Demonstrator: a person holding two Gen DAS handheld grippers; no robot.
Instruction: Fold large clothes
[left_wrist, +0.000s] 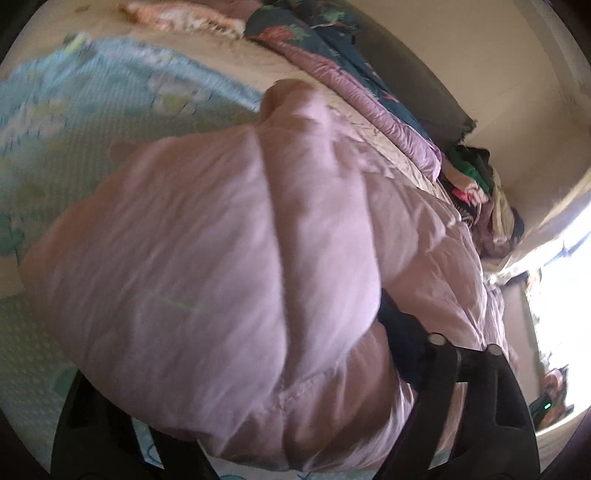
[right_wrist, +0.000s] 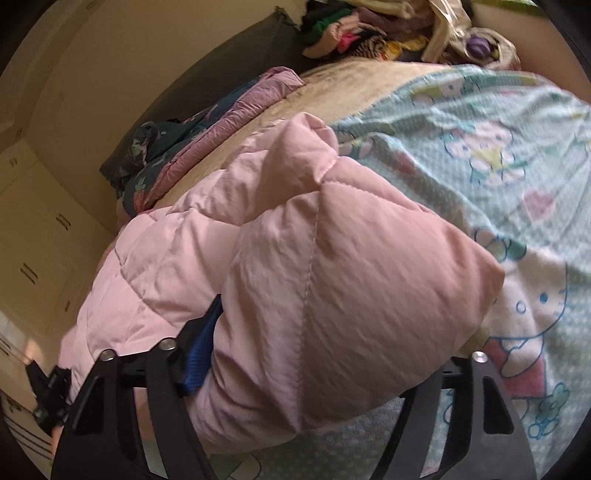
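Flanking pink jacket: clothes pile

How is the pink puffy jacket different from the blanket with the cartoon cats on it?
The pink puffy jacket is one plain colour; the cartoon blanket is pale green-blue with printed pictures. The jacket is thick, quilted and bunched between the gripper fingers; the blanket is thin and spread flat underneath. Both lie on the bed.

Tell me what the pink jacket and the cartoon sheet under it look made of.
Jacket: likely thin woven nylon or polyester with soft filling; faint sheen, quilted seams, puffy panels. Sheet: probably matte printed cotton or fleece; no shine, soft folds.
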